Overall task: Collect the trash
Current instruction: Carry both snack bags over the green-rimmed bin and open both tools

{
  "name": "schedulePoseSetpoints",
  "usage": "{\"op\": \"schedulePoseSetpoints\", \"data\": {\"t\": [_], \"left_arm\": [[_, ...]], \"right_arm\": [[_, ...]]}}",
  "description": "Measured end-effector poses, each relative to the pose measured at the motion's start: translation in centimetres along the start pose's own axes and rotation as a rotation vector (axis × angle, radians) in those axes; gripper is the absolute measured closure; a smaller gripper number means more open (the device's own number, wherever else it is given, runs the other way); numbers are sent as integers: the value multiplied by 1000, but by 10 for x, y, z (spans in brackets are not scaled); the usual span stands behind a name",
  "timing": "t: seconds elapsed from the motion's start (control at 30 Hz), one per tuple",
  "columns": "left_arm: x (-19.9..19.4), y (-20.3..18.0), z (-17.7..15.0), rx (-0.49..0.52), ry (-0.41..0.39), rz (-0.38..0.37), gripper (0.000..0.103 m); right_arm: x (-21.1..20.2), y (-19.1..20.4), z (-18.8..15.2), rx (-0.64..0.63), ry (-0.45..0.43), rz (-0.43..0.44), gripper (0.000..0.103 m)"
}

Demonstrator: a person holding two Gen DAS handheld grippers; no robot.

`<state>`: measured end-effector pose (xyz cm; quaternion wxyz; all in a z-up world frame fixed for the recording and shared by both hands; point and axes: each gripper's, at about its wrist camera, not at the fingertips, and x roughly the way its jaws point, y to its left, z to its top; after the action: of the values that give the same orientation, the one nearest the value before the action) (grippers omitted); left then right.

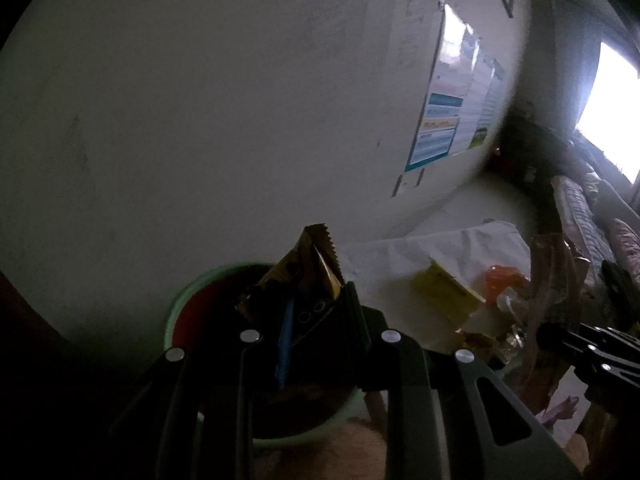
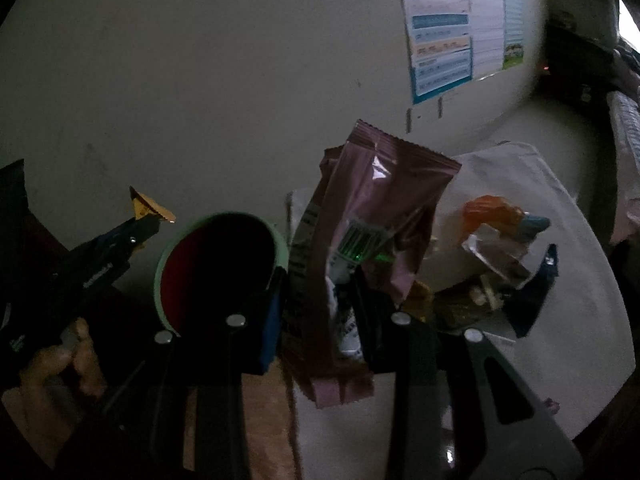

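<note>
My left gripper (image 1: 316, 300) is shut on a small gold wrapper (image 1: 316, 260) and holds it over the green bin (image 1: 180, 300) with a dark red inside. From the right wrist view the left gripper (image 2: 148, 222) and its gold wrapper (image 2: 150, 205) sit just left of the bin (image 2: 160, 264). My right gripper (image 2: 320, 300) is shut on a pink snack wrapper (image 2: 376, 200), held upright to the right of the bin; the wrapper also shows in the left wrist view (image 1: 548, 300). More trash lies on the white table (image 2: 560, 320): an orange wrapper (image 2: 488, 210), a clear one (image 2: 496, 256), a dark blue one (image 2: 536, 292).
A pale wall with a blue poster (image 2: 444, 40) stands behind the table. A yellow packet (image 1: 448, 292) lies on white paper (image 1: 440, 248). A bright window (image 1: 612, 108) and patterned cloth (image 1: 580, 216) are at the right. The floor is brown below the bin.
</note>
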<state>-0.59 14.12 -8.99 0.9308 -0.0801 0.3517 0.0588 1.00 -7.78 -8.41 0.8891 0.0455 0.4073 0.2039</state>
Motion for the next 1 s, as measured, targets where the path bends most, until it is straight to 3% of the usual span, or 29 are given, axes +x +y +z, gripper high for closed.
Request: {"op": "schedulePoseSetpoints", "data": {"t": [0.6,1.0], "left_arm": [[44,56,-23,-103,106,62,82],[75,82,-37,-164,180,80,82]], "right_arm": [[75,68,18,-107,155,160,70],[141,97,22,-157,255,198,68]]}}
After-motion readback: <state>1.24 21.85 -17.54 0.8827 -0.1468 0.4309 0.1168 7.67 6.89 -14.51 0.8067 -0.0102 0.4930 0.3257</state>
